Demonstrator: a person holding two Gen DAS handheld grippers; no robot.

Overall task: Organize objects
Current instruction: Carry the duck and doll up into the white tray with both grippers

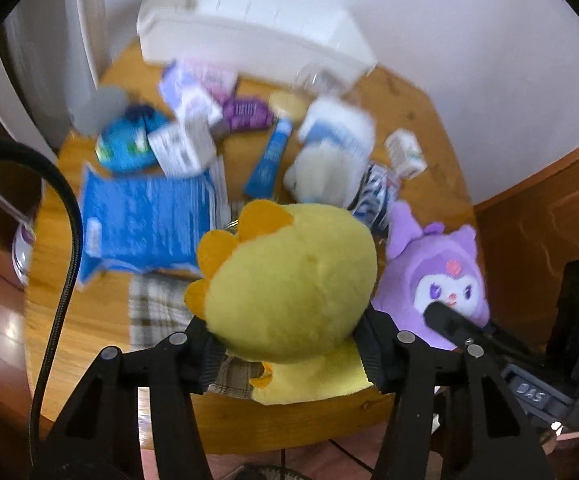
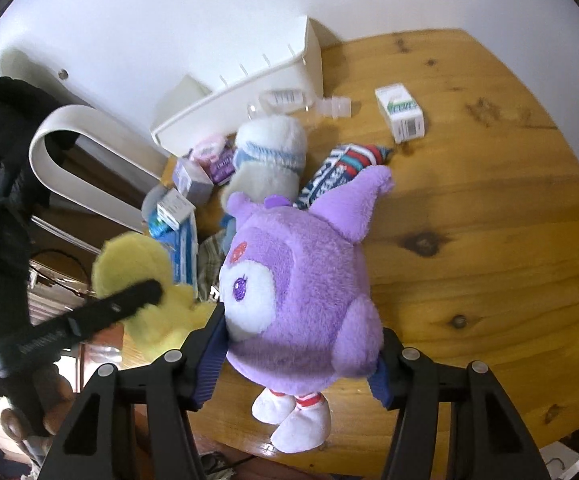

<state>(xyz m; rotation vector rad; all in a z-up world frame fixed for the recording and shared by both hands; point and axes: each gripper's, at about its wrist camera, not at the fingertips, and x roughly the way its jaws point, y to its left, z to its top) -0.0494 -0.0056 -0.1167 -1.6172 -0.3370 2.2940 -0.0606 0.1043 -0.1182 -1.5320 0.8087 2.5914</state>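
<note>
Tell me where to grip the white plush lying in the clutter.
Grip the white plush across its rounded middle, at the blue-striped band, coming from above. It lies on its side among boxes, so only the top is free; the soft body is narrow enough there for a tool. Both tools already hold plushes.

I have 2 plush toys in hand above a wooden table (image 2: 469,208): a yellow plush (image 1: 293,280) with orange petal-like trim, pinched at its lower body, and a purple plush (image 2: 301,292) with a white face, pointed ears and red-striped white feet, upright, gripped at both sides, just beside the yellow one.
</note>
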